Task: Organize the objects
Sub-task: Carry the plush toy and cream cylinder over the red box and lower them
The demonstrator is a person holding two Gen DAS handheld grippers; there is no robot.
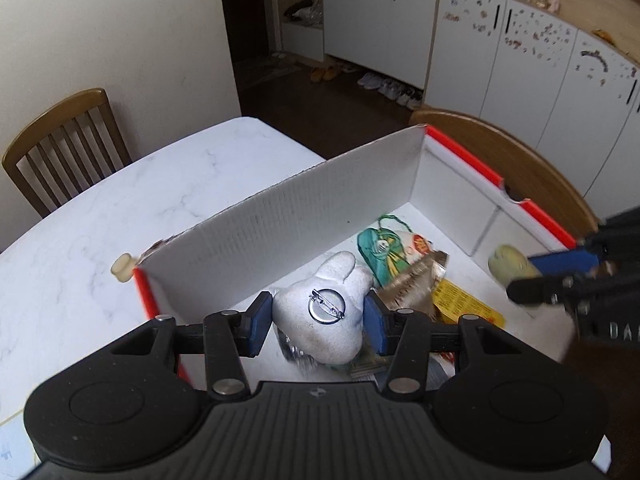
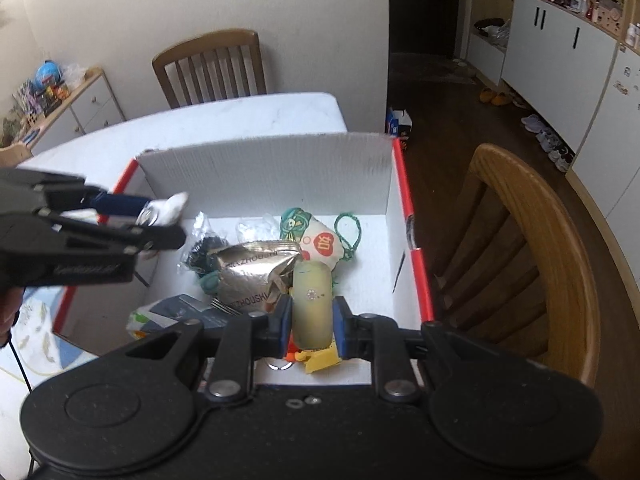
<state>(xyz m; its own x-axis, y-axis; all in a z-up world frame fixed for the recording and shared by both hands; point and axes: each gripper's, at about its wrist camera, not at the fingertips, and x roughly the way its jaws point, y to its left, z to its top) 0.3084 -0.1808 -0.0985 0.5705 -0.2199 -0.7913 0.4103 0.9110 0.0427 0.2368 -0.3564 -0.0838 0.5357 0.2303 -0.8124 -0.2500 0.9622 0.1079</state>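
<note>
Left gripper [image 1: 318,326]: blue pads pinch a white plush badge [image 1: 324,316] from both sides, jaws partly spread around its width; a round metal pin back faces the camera.
Right gripper [image 2: 312,322]: jaws drawn close together, pinching a pale yellow-green cylinder [image 2: 312,304] that stands upright between the pads.
Where both held things are: above the inside of the box, each over its near part.
Box [image 1: 280,216]: white corrugated walls with red rims, standing on the marble table [image 1: 120,200].
Box contents: a silver foil packet [image 2: 256,276], a green-and-white pouch [image 2: 316,240] with a green cord, and a yellow packet [image 1: 460,304], all lying on the floor of the box.
Table, outside the box: a small cream stopper [image 1: 123,267] just beside the red corner.
Beyond: a wooden chair [image 1: 68,140] against the wall.
</note>
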